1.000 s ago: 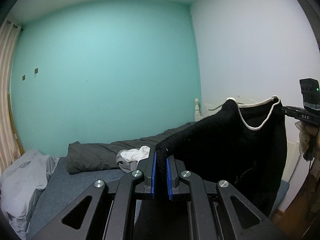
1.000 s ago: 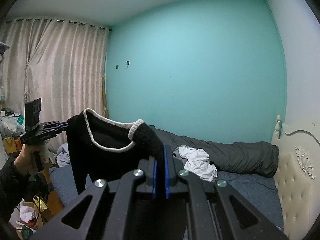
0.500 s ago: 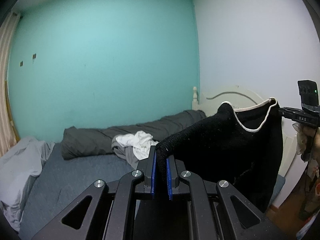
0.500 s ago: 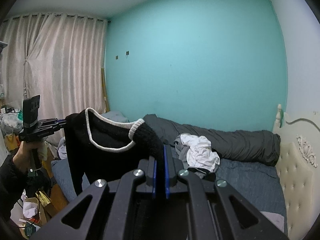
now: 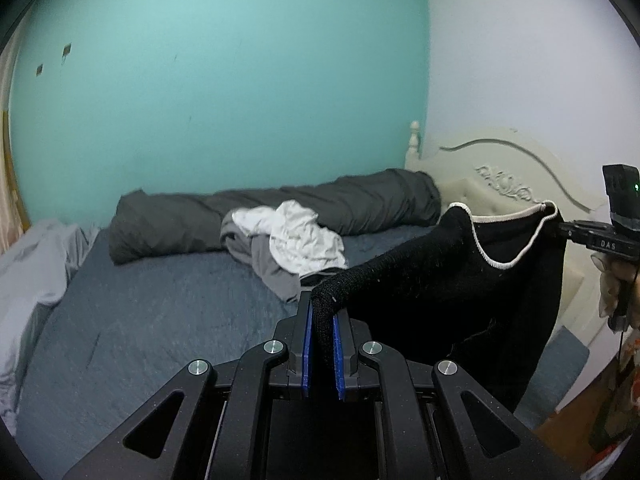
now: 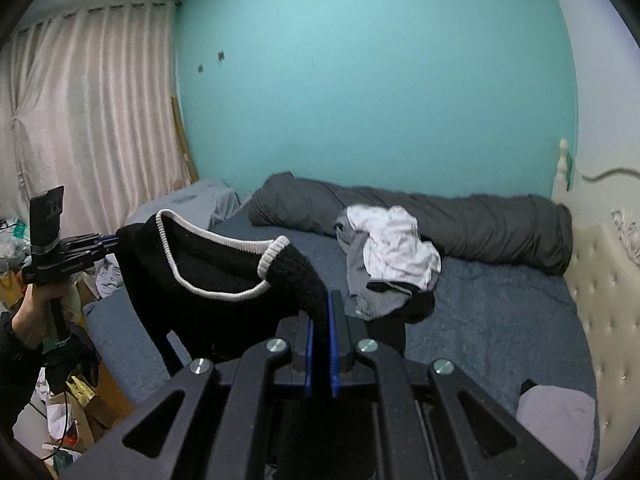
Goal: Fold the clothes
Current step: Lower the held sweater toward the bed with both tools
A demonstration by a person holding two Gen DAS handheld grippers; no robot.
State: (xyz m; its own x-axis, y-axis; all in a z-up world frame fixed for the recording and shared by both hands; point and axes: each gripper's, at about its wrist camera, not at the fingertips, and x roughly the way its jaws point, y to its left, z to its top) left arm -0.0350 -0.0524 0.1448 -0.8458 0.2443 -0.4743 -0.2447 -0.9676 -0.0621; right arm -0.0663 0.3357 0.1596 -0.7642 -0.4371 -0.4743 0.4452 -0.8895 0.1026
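Note:
A black knit sweater (image 5: 460, 280) with a white-trimmed neckline hangs in the air between my two grippers, above the near edge of the bed. My left gripper (image 5: 321, 312) is shut on one shoulder of it. My right gripper (image 6: 319, 312) is shut on the other shoulder of the sweater (image 6: 208, 276). Each gripper also shows in the other's view: the right one at the far right of the left wrist view (image 5: 568, 229), the left one at the far left of the right wrist view (image 6: 114, 242). The sweater's body hangs down; its lower part is hidden.
The bed has a blue sheet (image 5: 160, 312), with a rolled dark grey duvet (image 5: 280, 212) along the teal wall. A pile of white and grey clothes (image 6: 388, 256) lies mid-bed. A cream headboard (image 6: 600, 304) is at the right, curtains (image 6: 88, 128) and floor clutter (image 6: 68, 400) at the left.
Both cameras have tilted downward, so more of the bed shows. The sweater has come lower toward the bed, still held at both shoulders.

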